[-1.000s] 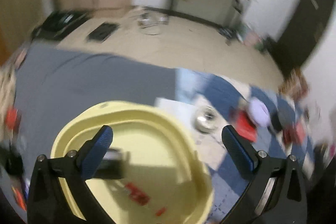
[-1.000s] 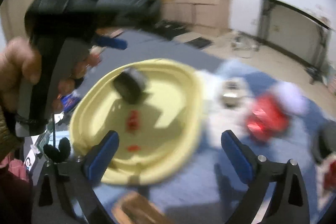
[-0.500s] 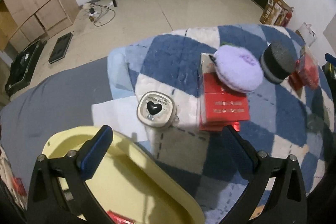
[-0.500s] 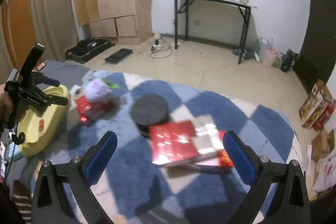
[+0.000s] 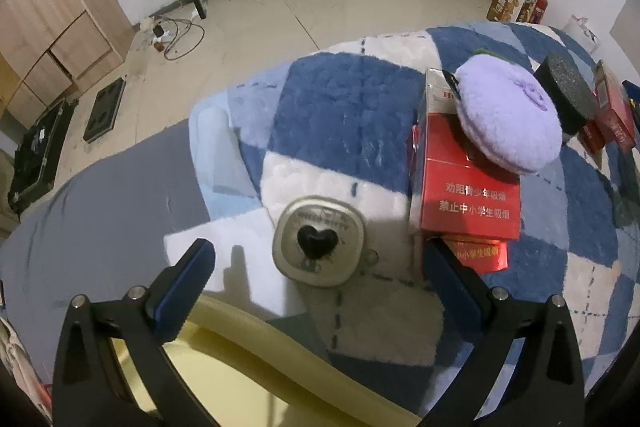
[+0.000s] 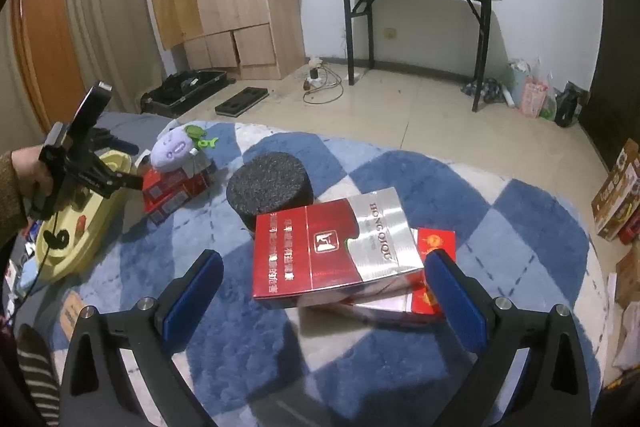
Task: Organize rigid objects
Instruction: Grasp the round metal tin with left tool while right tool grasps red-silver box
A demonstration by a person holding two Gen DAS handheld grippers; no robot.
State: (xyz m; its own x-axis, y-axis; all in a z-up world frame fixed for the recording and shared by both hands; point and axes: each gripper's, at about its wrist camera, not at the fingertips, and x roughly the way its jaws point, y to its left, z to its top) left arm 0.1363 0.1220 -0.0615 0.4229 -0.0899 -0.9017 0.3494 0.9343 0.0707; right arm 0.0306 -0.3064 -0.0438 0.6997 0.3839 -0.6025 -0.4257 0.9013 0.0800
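Red-silver carton point(image 6: 336, 247) reads "HONG QIQU"; right tongs point(image 6: 324, 287) spread.

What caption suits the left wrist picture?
Open left tongs hover over a heart-marked tin beside red cartons.

Your yellow tray point(image 5: 280, 359) runs off the left view's bottom edge behind the gripper frame, the lower red carton point(image 6: 432, 291) hides mostly under the upper one point(image 6: 332, 251), and the tin's lettering point(image 5: 320, 217) is unreadable.
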